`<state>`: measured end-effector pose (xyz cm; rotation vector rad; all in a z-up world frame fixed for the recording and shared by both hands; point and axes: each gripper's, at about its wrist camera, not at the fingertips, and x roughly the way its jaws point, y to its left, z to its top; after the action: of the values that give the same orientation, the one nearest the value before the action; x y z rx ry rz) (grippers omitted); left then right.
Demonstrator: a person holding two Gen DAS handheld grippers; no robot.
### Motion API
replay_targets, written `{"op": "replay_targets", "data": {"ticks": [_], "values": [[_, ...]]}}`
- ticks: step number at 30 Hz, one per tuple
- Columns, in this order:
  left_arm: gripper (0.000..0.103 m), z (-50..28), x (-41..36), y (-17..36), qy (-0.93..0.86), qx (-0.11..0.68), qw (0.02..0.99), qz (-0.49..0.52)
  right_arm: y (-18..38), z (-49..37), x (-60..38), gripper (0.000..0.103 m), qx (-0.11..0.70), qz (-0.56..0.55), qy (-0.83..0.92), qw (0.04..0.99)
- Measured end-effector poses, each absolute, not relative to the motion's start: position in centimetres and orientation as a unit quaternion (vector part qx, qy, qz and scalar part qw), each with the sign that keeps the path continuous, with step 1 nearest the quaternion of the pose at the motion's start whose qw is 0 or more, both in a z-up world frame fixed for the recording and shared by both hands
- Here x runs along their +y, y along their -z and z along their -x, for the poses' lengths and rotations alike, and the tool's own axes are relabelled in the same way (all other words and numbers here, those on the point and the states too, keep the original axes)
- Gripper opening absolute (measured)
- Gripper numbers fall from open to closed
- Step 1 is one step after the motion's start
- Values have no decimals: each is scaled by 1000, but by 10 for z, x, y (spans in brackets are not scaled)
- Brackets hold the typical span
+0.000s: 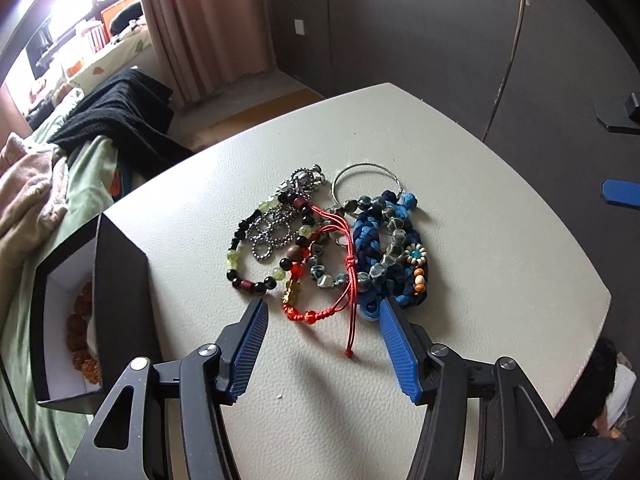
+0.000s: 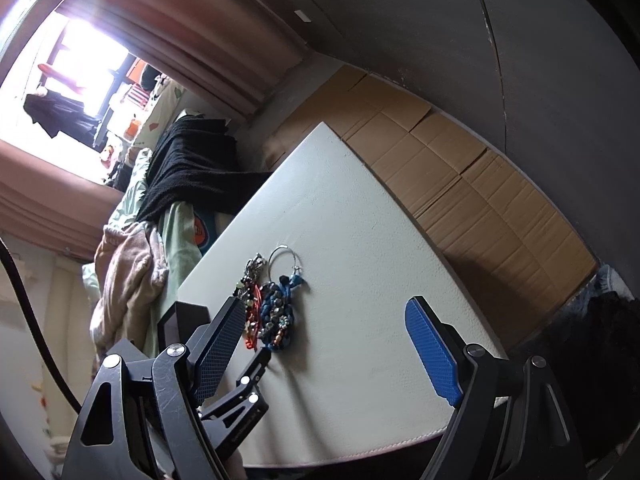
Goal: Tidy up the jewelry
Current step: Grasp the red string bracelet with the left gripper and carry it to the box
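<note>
A pile of jewelry lies on the white table [image 1: 460, 184]: a dark bead bracelet [image 1: 248, 252], a silver chain [image 1: 276, 224], a red cord bracelet [image 1: 320, 304], a blue braided bracelet [image 1: 384, 240] and a silver hoop [image 1: 360, 178]. My left gripper [image 1: 324, 308] is open, its jaws on either side of the pile's near edge, just above the red cord bracelet. A black box [image 1: 120, 292] with orange beads [image 1: 80, 332] inside stands at the left. My right gripper [image 2: 326, 312] is open and empty over the table, to the right of the pile [image 2: 276, 308].
A bed with a black blanket [image 1: 116, 116] and pink and green clothes [image 1: 36, 192] lies left of the table. Cardboard [image 2: 460, 168] covers the floor beyond it. A dark wall is at the back. The left gripper's body [image 2: 240, 396] shows in the right wrist view.
</note>
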<state>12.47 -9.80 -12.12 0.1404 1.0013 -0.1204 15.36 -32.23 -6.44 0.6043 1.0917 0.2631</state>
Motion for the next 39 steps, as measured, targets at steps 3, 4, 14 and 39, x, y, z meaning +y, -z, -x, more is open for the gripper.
{"op": "replay_targets", "data": {"ticks": [3,4,14,39], "values": [[29,-128,-99,126,49,486,869,-73,66,-154,-322,83,513,-281,-122,802],[26,-128,-98,127,46,484,871,-74,66,-154,-321,83,514,-280,-122,801],[5,-123,-77,100,27,447,894,-16,69,-156,-310,83,522,-258,-125,804],[5,-112,-12,57,29,397,911,106,103,-182,-232,37,554,-222,-178,782]]}}
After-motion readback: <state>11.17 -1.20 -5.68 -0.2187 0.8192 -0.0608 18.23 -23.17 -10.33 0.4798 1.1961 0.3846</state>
